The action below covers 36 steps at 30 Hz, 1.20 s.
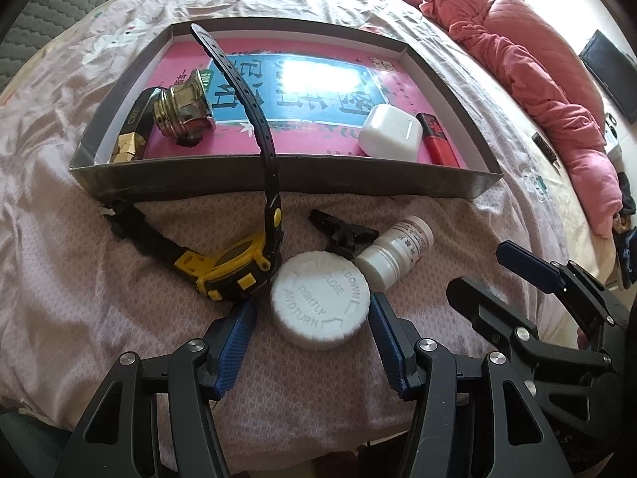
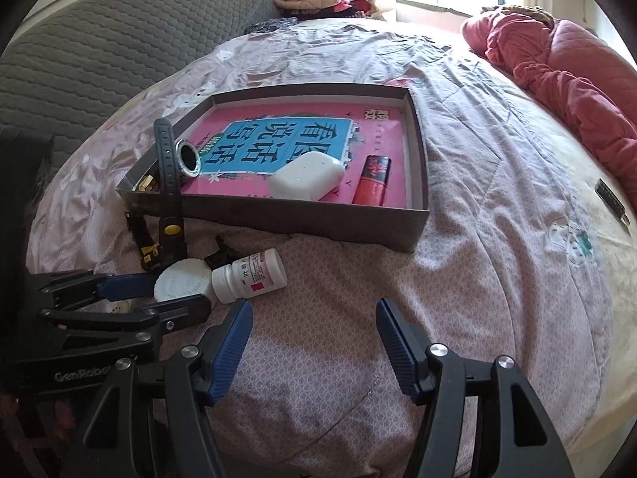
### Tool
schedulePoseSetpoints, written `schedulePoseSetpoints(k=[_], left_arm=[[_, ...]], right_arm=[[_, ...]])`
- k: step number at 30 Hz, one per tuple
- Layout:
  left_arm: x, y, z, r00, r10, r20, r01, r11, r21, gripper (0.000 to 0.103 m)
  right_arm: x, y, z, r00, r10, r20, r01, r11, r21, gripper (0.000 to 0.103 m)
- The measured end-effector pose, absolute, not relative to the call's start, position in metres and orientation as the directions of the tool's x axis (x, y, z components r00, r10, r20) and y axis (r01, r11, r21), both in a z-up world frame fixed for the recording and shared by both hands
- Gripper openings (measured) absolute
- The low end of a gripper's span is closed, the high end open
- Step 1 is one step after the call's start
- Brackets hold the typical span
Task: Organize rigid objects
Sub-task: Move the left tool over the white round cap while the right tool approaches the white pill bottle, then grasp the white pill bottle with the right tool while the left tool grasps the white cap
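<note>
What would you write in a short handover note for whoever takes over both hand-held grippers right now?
Left hand-held gripper: open, straddling the white cap, pads not yet pressing.
Right hand-held gripper: open, empty, above the bedspread.
In the box: brass fitting, white case, red lighter.
Left outside: cap, pill bottle, watch, black clip.

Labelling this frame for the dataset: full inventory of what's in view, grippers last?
cardboard tray: 1, grey, on the bed, pink-and-blue printed sheet inside
brass fitting: 1, gold, tray left
gold-and-black object: 1, tray left corner, unclear
white case: 1, tray right
lighter: 1, red, beside the case
watch: 1, yellow-black, before tray, strap over the wall
white cap: 1, between left fingers, ungripped
pill bottle: 1, white, lying down
black clip: 1, behind the cap
bedsheet: pink
quilt: pink, far right
left gripper: open
right gripper: open, empty
</note>
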<state>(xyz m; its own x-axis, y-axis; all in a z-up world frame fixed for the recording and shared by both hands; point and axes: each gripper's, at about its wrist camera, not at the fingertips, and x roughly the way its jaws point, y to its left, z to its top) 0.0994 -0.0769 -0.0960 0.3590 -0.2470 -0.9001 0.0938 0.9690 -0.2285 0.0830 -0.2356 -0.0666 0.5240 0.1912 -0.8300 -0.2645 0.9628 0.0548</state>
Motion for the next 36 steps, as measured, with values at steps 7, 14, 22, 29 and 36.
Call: schedulePoseSetpoints(k=[7,14,22,29,36], left_arm=[[0.107,-0.076,-0.105,0.351,-0.27,-0.897,0.097,0.963,-0.252,0.06],[0.11,-0.066,-0.107,0.333,-0.316,-0.888,0.118,0.949,-0.293,0.054],[0.114,-0.049,-0.108,0.308,-0.388,-0.869,0.137,0.922,-0.363,0.052],[0.117,-0.046,-0.108,0.284,-0.401,-0.871,0.181,0.915,-0.362,0.052],[0.119,-0.036,-0.109,0.267,-0.422,-0.866,0.212,0.903,-0.374,0.052]], right_arm=[[0.088,-0.232,-0.07,0.507,0.211,-0.836,-0.288,0.955,0.067,0.064],[0.093,-0.226,-0.073,0.495,0.254,-0.831,-0.314,0.944,0.101,0.064],[0.098,-0.218,-0.078,0.487,0.281,-0.827,-0.334,0.935,0.121,0.064],[0.1,-0.215,-0.082,0.462,0.31,-0.831,-0.365,0.92,0.14,0.064],[0.108,-0.208,-0.085,0.419,0.351,-0.837,-0.416,0.894,0.166,0.064]])
